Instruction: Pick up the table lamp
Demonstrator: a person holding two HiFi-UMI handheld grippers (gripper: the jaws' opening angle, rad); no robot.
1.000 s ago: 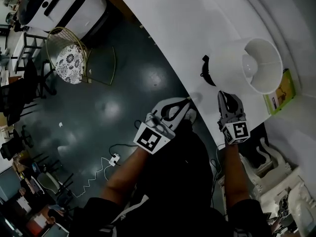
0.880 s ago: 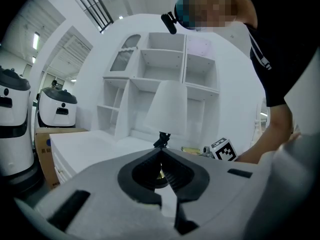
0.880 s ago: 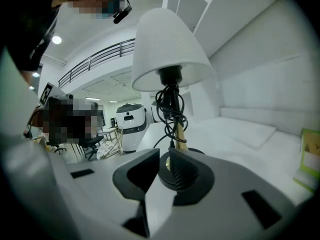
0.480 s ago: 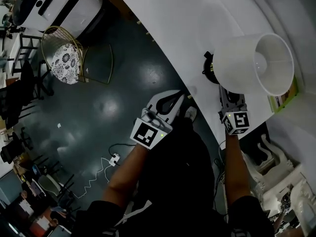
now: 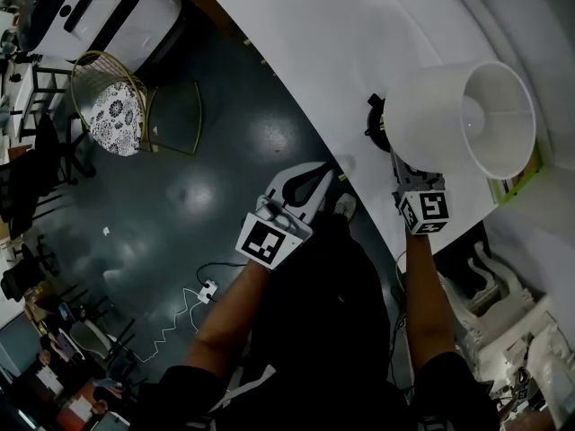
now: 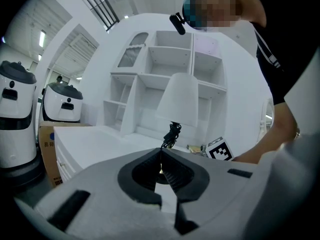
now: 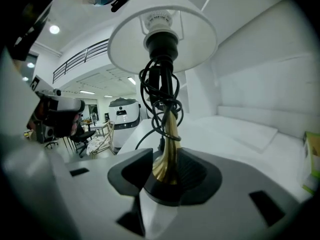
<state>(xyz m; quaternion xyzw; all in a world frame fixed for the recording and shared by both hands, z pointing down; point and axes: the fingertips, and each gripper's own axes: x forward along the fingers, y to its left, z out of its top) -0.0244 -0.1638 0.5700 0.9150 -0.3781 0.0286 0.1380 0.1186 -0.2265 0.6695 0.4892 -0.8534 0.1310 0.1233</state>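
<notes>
The table lamp has a white shade (image 5: pixel 458 119), a brass stem (image 7: pixel 167 154) on a round black foot, and a black cord (image 7: pixel 160 99) coiled round the stem. It stands on the white table (image 5: pixel 314 34) near the edge. My right gripper (image 5: pixel 404 173) reaches in under the shade. In the right gripper view its jaws (image 7: pixel 166 171) are opening, with the stem's flared foot between them. My left gripper (image 5: pixel 334 180) is shut and empty at the table's edge, left of the lamp. The left gripper view shows the lamp (image 6: pixel 179 101) ahead of its closed tips (image 6: pixel 161 154).
A green and yellow book (image 5: pixel 519 182) lies beyond the lamp. White shelves (image 6: pixel 150 84) stand behind the table. On the dark floor to the left are a wire chair (image 5: pixel 117 106) and a white robot (image 5: pixel 99 12). A cable lies on the floor (image 5: pixel 193 299).
My right gripper has moved forward from short of the lamp to under its shade, at the stem. The left gripper has shifted only slightly.
</notes>
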